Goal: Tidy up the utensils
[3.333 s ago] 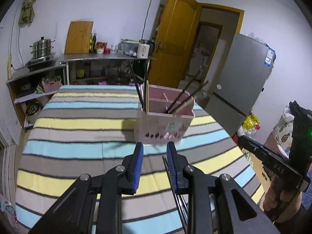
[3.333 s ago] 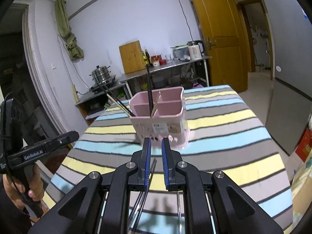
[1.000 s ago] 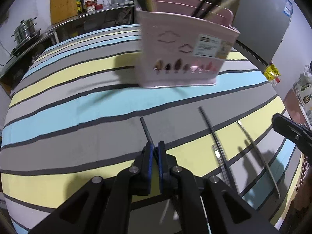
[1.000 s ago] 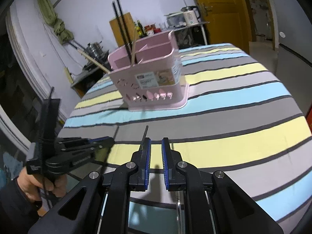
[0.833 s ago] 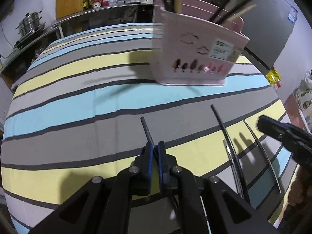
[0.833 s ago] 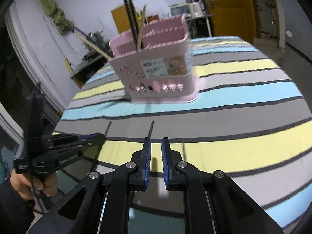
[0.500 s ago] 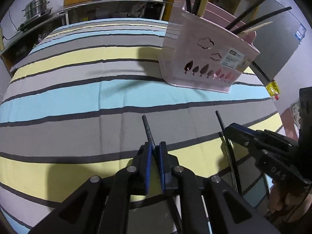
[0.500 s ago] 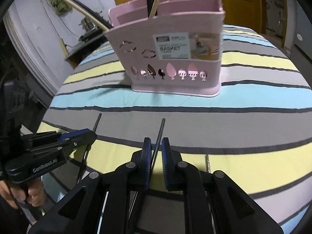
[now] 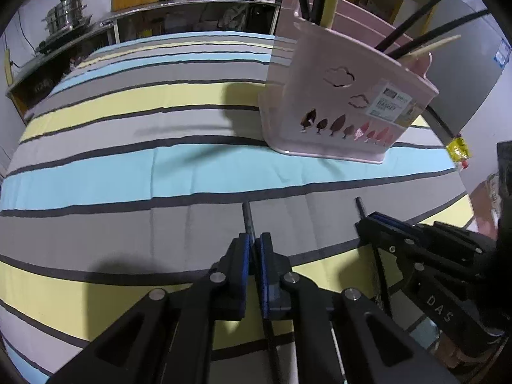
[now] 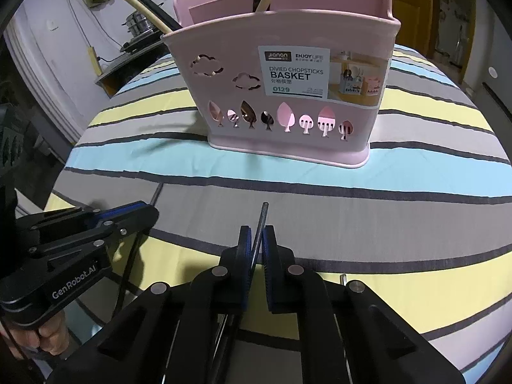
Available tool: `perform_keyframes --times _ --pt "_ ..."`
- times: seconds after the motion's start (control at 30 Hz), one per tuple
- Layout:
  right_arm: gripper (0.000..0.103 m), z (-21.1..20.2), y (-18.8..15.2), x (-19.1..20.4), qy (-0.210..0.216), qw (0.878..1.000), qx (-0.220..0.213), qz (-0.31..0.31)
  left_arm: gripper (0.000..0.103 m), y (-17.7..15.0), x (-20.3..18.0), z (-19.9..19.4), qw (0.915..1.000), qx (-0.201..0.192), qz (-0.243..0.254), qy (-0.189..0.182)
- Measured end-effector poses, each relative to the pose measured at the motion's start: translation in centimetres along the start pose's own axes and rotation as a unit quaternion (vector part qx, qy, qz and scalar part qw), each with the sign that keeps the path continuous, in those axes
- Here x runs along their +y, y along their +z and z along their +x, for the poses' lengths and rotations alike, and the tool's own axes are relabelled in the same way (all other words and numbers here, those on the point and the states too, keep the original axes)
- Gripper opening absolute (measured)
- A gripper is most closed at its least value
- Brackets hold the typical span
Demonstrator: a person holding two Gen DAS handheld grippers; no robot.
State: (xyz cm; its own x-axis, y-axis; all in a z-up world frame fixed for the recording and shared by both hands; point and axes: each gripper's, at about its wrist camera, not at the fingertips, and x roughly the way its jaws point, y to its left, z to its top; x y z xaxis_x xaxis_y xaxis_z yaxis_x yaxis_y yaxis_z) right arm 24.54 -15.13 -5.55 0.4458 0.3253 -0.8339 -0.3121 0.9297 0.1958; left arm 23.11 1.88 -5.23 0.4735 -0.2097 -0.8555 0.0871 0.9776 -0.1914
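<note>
a: left wrist view: since a second ago the pink basket point(image 9: 345, 96) has slid to the upper right. left gripper point(image 9: 254, 249) stays clenched on a dark chopstick point(image 9: 248, 220) at frame centre, its long axis pointing up the frame over the striped worktop point(image 9: 128, 166).

b: right wrist view: right gripper point(image 10: 256, 249) has closed in and now pinches another chopstick point(image 10: 261, 224), tip tilted up-right toward the basket point(image 10: 288, 96). both look ready to lift.

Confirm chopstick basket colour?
Pink chopstick basket, with cloud and tree cut-outs and a white label; clearest in the right wrist view.
</note>
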Motion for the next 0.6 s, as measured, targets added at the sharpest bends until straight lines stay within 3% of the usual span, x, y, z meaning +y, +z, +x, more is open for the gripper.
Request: perform_keyframes --times 0.27,0.6 --pt "0.006 -3.5 0.8 -0.4 0.017 0.999 -0.036 0.0 0.006 1.0 -1.0 -2.7 0.9995 -0.024 0.003 -0.02" --pt "0.005 -10.5 3.8 -0.7 0.023 0.992 -0.127 -0.001 0.005 3.5 -2.2 -8.8 0.9954 -0.086 0.026 -0.034"
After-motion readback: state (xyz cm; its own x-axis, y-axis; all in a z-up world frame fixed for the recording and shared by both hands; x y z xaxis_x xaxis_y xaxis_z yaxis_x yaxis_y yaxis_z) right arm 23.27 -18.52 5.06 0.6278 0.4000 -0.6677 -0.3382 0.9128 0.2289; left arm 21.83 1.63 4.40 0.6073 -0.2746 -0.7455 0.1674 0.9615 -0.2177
